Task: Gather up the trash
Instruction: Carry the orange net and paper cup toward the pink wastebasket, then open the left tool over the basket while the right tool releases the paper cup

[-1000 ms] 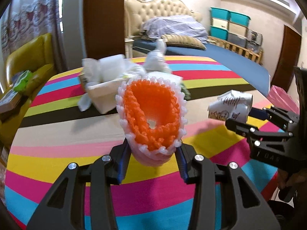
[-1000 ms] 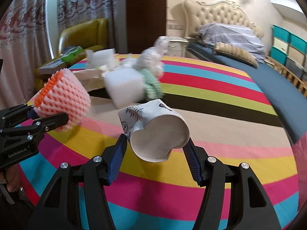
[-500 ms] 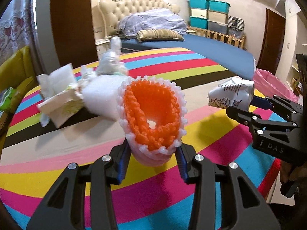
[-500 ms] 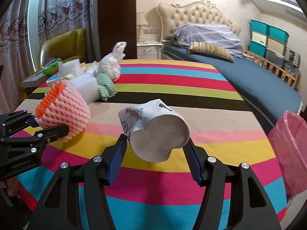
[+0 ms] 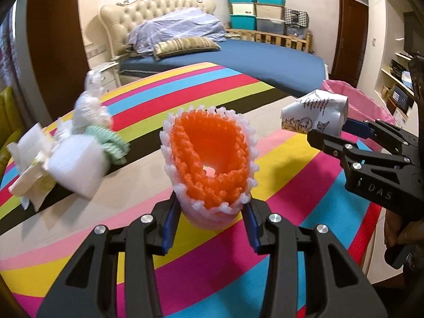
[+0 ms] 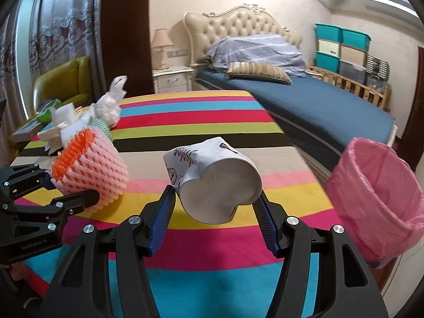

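My left gripper (image 5: 209, 212) is shut on an orange and white foam fruit net (image 5: 209, 156), held above the striped table (image 5: 278, 193); it also shows in the right wrist view (image 6: 88, 169). My right gripper (image 6: 216, 212) is shut on a crumpled white paper cup (image 6: 217, 182), also seen at the right of the left wrist view (image 5: 315, 115). A bin lined with a pink bag (image 6: 379, 201) stands beside the table's right edge. More trash lies at the table's far left: a white foam block (image 5: 79, 169), a green net (image 5: 111, 143) and a knotted white bag (image 6: 110, 103).
A white tissue box (image 5: 29, 169) sits at the table's left edge. A blue bed (image 6: 304, 100) lies behind the table, a nightstand (image 6: 173, 79) and a yellow chair (image 6: 63, 84) at the left. Storage boxes (image 6: 341, 50) are stacked at the far right.
Both grippers have swung to the right with their loads. The pile of trash has slid left in both views and the pink bin has come further into view.
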Demonstrator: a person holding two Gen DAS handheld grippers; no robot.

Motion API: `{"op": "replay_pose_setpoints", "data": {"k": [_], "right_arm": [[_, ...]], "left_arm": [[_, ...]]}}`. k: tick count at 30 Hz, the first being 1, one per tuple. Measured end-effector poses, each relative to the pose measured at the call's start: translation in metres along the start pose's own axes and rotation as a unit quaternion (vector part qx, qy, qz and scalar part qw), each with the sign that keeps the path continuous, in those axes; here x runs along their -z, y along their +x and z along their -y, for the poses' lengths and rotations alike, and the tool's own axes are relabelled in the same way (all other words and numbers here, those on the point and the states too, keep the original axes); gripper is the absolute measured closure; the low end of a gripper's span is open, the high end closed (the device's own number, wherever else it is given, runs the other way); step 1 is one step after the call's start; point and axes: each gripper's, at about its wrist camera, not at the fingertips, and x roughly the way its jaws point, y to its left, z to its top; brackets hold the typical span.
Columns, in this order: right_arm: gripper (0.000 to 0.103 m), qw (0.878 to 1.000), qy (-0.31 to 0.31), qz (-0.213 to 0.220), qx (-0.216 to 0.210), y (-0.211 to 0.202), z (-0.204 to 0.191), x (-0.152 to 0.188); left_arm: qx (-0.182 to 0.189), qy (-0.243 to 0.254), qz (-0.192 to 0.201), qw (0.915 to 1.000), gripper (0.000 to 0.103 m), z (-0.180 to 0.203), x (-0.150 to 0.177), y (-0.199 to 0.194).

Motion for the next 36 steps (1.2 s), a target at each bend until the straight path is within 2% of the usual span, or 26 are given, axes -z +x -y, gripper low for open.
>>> {"op": "replay_pose_setpoints", "data": {"k": [14, 19, 29, 36], "right_arm": [[0.046, 0.996, 0.043, 0.034, 0.066, -0.025, 0.079, -0.01], [0.046, 0.991, 0.069, 0.049, 0.106, -0.04, 0.127, -0.014], [0.046, 0.975, 0.121, 0.032, 0.184, -0.04, 0.228, 0.006], [0.045, 0.971, 0.147, 0.02, 0.189, -0.031, 0.27, 0.027]], "left_arm": [[0.059, 0.034, 0.012, 0.9976, 0.062, 0.064, -0.051, 0.026], [0.086, 0.058, 0.025, 0.9943, 0.062, 0.097, -0.078, 0.031], [0.153, 0.09, 0.029, 0.9837, 0.062, 0.185, -0.138, 0.065], [0.188, 0.1, 0.028, 0.9768, 0.061, 0.245, -0.179, 0.098]]}}
